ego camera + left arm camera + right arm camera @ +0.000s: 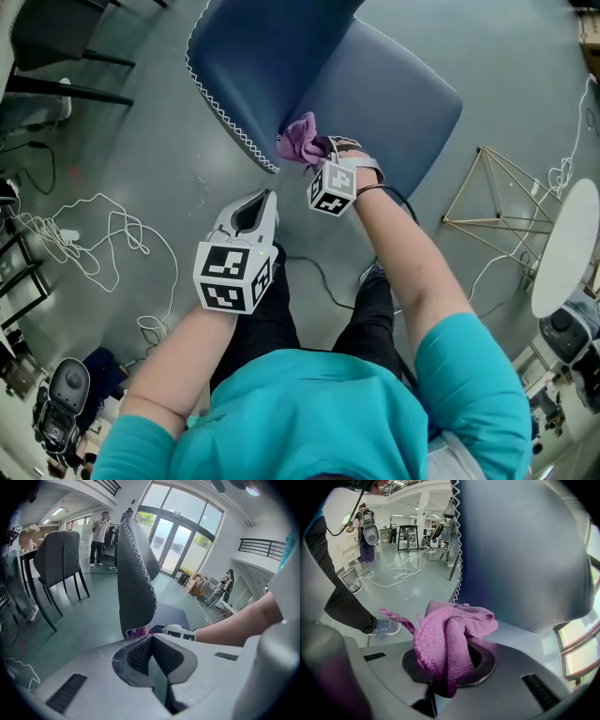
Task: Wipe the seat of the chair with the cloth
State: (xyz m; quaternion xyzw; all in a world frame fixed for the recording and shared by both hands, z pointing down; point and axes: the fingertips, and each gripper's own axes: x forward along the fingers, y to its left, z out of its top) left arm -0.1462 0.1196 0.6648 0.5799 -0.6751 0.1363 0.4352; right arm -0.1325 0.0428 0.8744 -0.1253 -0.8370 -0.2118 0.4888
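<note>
Floor (131, 141): grey, with a loose white cable (98, 234) lying at the left of the head view.

Chair (281, 56): blue, standing on the floor directly ahead of the person. The backrest (253, 75), edged with white zigzag stitching, stands nearest the left tongs. The seat (394, 103) lies beyond it, to the right.

Left tongs (262, 199): jaws brought together with nothing between them, held clear of the chair just below the backrest's lower corner.

Right tongs (321, 152): jaws clamped on the cloth (445, 639), tips at the joint where the seat meets the backrest.

Cloth: purple and bunched, bulging out above the jaws of the right tongs. It appears to rest against the seat by the backrest's base, though contact cannot be confirmed from these views.
</note>
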